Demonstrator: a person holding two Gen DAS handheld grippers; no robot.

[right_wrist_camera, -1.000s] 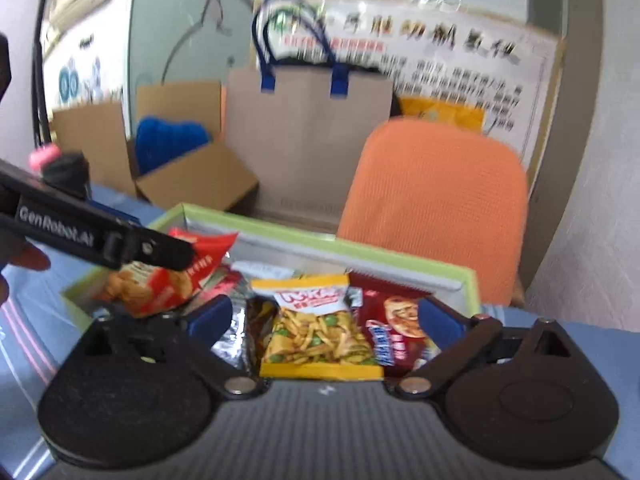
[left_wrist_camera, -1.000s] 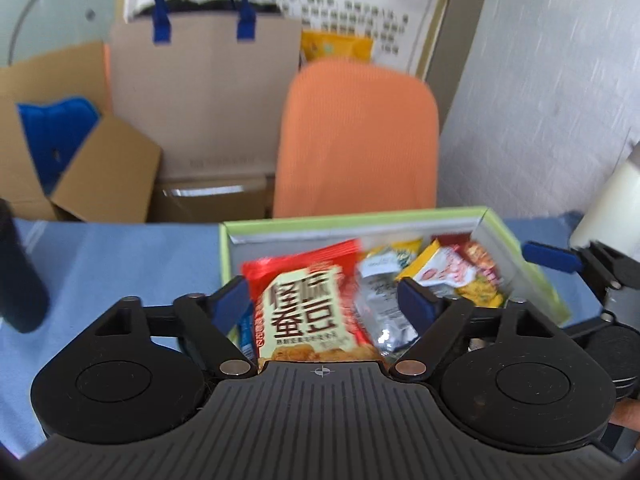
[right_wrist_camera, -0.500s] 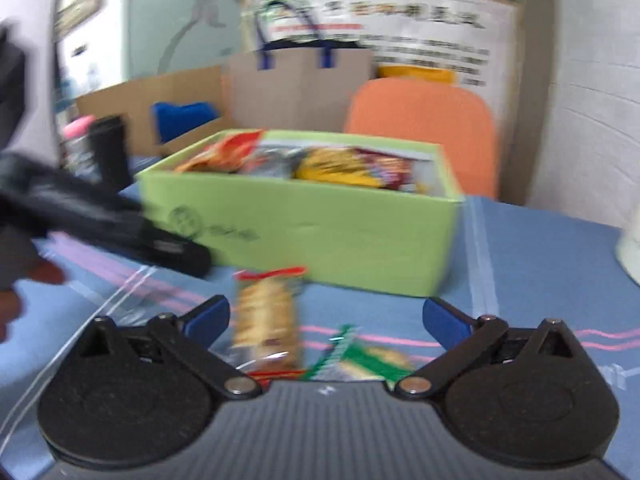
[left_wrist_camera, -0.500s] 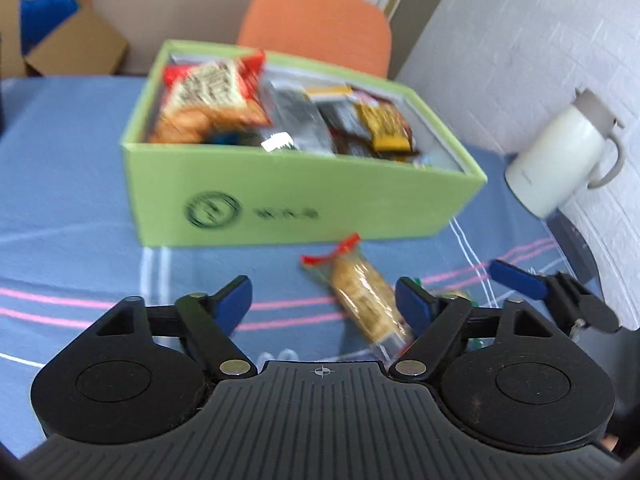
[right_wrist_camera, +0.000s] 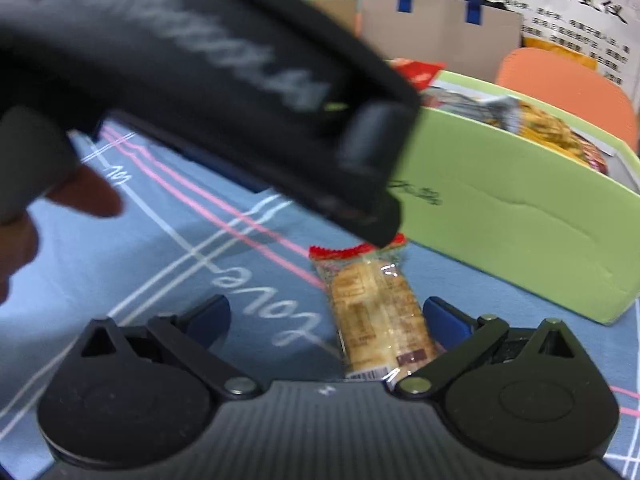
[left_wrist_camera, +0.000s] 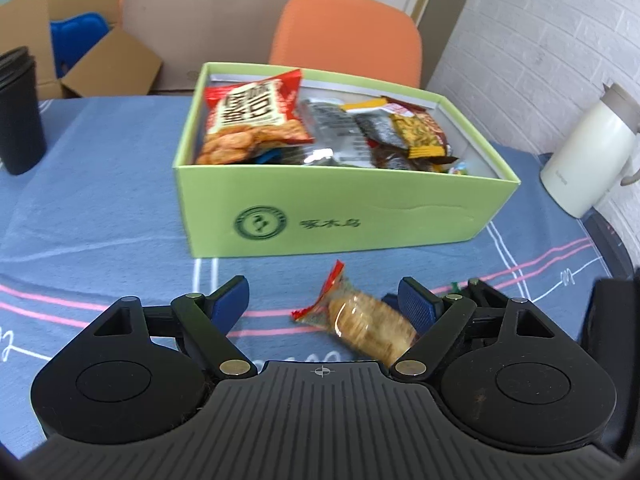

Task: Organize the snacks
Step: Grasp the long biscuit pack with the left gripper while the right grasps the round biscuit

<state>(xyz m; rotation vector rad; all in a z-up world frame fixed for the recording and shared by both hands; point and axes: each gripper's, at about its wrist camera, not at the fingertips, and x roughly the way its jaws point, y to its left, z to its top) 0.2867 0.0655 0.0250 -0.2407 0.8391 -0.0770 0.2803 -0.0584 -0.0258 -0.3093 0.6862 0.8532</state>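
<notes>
A clear cracker packet (left_wrist_camera: 360, 324) with a red end lies on the blue cloth in front of the green snack box (left_wrist_camera: 344, 220). My left gripper (left_wrist_camera: 324, 304) hangs low over it, jaws apart and opening. The packet sits between them, close to the right finger, not pinched. My right gripper (right_wrist_camera: 328, 320) is open around the same cracker packet (right_wrist_camera: 376, 312), which lies nearer its right finger. The green box (right_wrist_camera: 520, 220) holds several snack bags, among them a red one (left_wrist_camera: 252, 116). The left gripper's black body (right_wrist_camera: 200, 80) fills the upper left of the right wrist view.
A black cup (left_wrist_camera: 18, 112) stands at the far left and a white jug (left_wrist_camera: 588, 156) at the right table edge. An orange chair (left_wrist_camera: 348, 36) and cardboard boxes (left_wrist_camera: 100, 60) lie behind the table. A hand (right_wrist_camera: 40, 208) shows at the left.
Both grippers came back from above the box and sank to the cloth in front of it. The cracker packet now lies between each pair of fingers; the left gripper looms closer in the right view.
</notes>
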